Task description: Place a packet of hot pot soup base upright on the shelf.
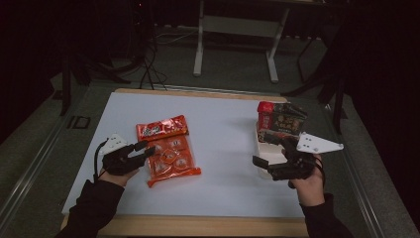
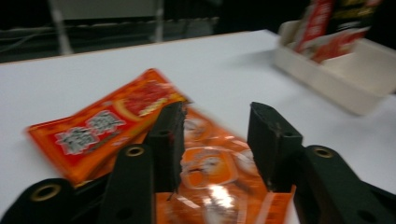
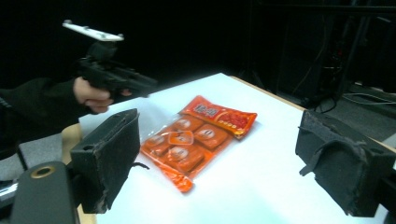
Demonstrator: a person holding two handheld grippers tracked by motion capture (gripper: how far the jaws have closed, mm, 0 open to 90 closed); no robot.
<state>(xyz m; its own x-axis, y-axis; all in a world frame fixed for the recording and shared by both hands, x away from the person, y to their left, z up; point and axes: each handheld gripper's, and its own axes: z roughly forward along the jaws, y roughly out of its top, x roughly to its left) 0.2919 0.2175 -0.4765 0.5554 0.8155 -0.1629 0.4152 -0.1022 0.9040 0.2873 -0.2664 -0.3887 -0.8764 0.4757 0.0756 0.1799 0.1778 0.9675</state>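
- Your left gripper (image 1: pixel 147 148) sits at the near left edge of the clear-windowed orange snack bag of small wrapped pieces (image 1: pixel 172 160). In the left gripper view its jaws stand partly apart with the bag's edge (image 2: pixel 212 170) lying between them; I cannot tell whether the pads press on it yet.
- To take the bag well, keep the jaws low and level with the white tabletop (image 1: pixel 218 148), slide them further over the sealed edge, and close on film rather than on a hard piece inside. The glossy film will likely slip under a shallow bite.
- The bag lies flat, directly ahead of that gripper's tips. Its long axis runs away from you, leaning slightly left, with the near end towards the table's front edge.
- Just beyond it, a smaller orange-red printed packet (image 1: pixel 162 128) lies crosswise, overlapping the bag's far end. Lift slowly so you don't drag it.
- Your right gripper (image 1: pixel 269 152) is well apart, jaws wide and empty in the right gripper view, hovering by the cream rectangular tray (image 1: pixel 261 150) that holds upright red and dark packets (image 1: pixel 282 121) beyond its tips.
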